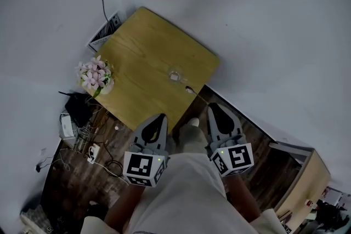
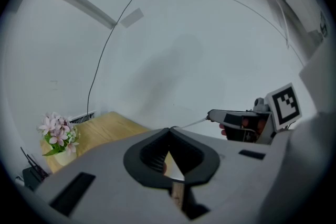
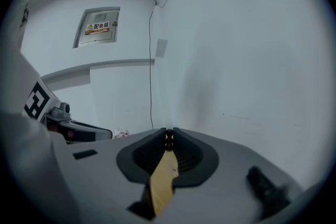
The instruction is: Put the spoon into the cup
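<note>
A clear glass cup (image 1: 174, 75) stands on the wooden table (image 1: 137, 57), towards its near right edge. A thin metal spoon (image 1: 192, 91) sticks out from the tip of my right gripper (image 1: 210, 107) with its bowl end over the table edge, just short of the cup. In the left gripper view the spoon (image 2: 189, 124) shows as a slim rod leaving the right gripper (image 2: 210, 115). The right gripper (image 3: 169, 132) is shut on the spoon's handle. My left gripper (image 1: 162, 117) hovers at the table's near edge, shut and holding nothing (image 2: 169, 129).
A vase of pink flowers (image 1: 96, 76) sits on the table's left corner. Cables and a power strip (image 1: 90, 150) lie on the dark floor at the left. A wooden cabinet (image 1: 307, 183) stands at the lower right. White walls close in behind the table.
</note>
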